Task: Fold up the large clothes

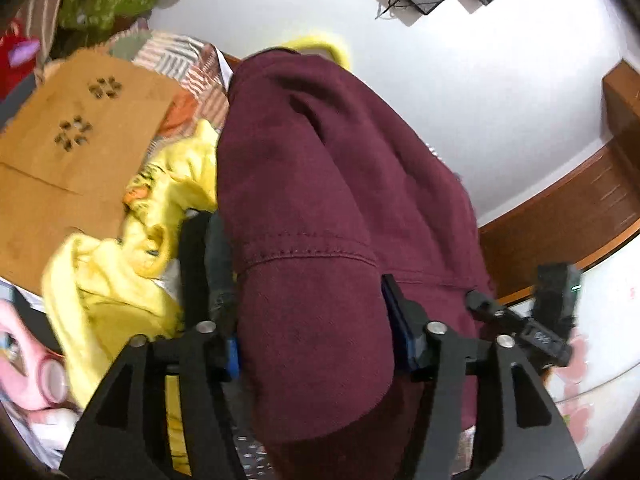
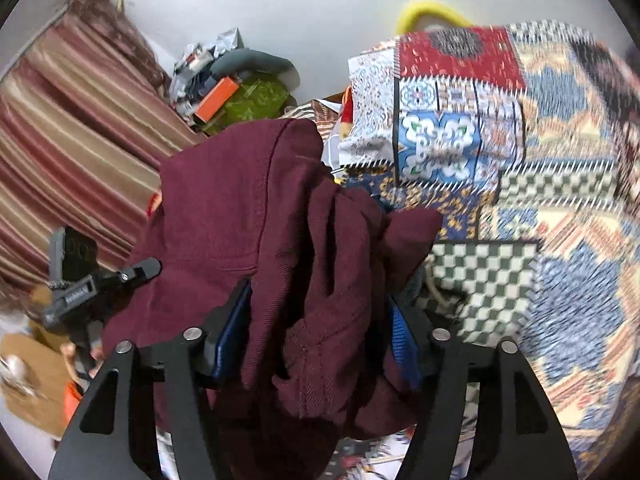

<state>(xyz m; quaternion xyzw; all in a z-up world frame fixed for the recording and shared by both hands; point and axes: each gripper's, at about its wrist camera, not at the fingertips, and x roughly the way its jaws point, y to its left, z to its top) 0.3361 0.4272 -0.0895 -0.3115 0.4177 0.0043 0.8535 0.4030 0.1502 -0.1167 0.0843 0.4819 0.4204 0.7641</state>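
- The maroon garment (image 1: pixel 320 208) is clamped between the left gripper (image 1: pixel 316 328) jaws, its length running toward 12 o'clock.
- A bunched fold is pinched by the right gripper (image 2: pixel 316 336).

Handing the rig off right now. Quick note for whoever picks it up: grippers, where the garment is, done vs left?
Left gripper: shut on the maroon sweatshirt, a thick bunch of it between the blue pads.
Right gripper: shut on the same maroon sweatshirt, fabric bunched and creased between its fingers.
Garment: lifted, hanging between both grippers, not laid flat.
Around it: yellow garment and cardboard sheet to the left; patchwork quilt on the right.
Done: both ends gripped and raised. No neat fold visible yet.
Left: spread it flat, fold, set down.
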